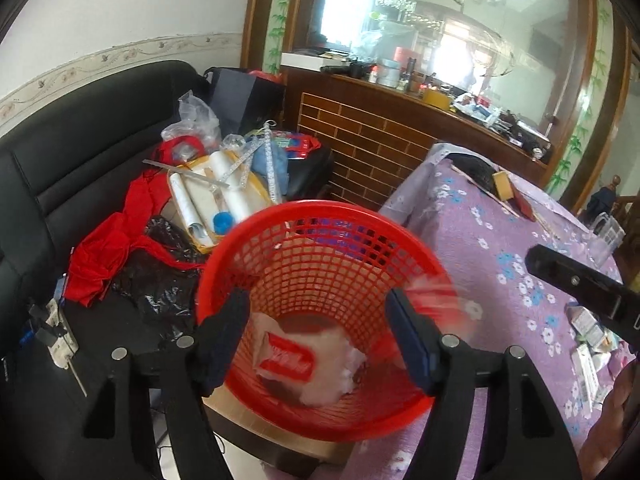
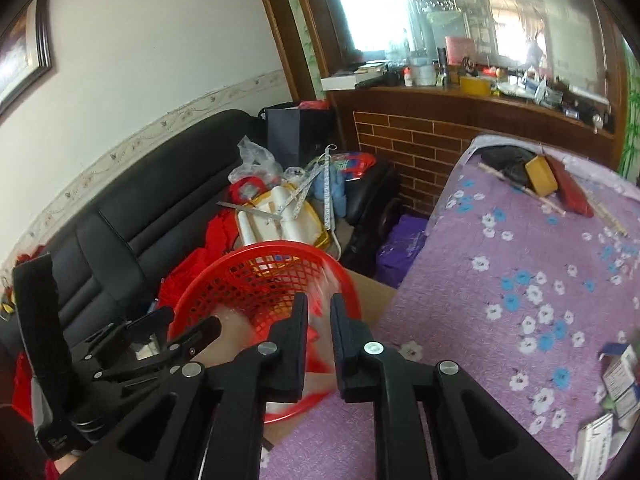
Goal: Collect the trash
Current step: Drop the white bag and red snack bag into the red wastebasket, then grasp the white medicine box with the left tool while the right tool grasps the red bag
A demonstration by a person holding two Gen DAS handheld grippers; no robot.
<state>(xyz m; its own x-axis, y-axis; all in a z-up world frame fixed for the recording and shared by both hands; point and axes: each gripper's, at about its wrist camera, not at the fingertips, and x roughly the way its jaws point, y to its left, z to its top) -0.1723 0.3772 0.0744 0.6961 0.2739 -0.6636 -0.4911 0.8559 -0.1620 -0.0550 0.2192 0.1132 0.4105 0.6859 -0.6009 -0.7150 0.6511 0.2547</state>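
The left hand-held gripper (image 1: 316,336) is hanging over a red basket (image 1: 240,252), its two fingers (image 1: 224,340) standing well apart with nothing pressed between them; it is released. Straight ahead of and below its fingertips, the basket's open mouth is facing up, and at the bottom of it a red-and-white wrapper (image 1: 286,356) is lying on a pile of white tissue (image 1: 344,364). The basket's near rim is showing as a blur just to the right of the right finger.

The right hand-held gripper (image 2: 319,308) is pointing down toward the basket (image 2: 256,276) from the side, its tips just over the rim nearest the tabletop (image 2: 500,280). Its fingers (image 2: 296,344) are standing nearly together with only a narrow gap showing, and a blurred red-and-white smear is lying beyond the gap; whether anything is caught there I cannot tell. To the left of this gripper, the left one (image 2: 168,332) is reaching over the basket.

To the right of both grippers, a purple flowered cloth is covering the tabletop, and small boxes (image 2: 616,384) are sitting at its near right edge. Ahead and to the left, beyond the basket, a black sofa (image 1: 80,152) is carrying red cloth (image 1: 108,252), white rolls (image 1: 208,196) and a black bag (image 1: 160,276).
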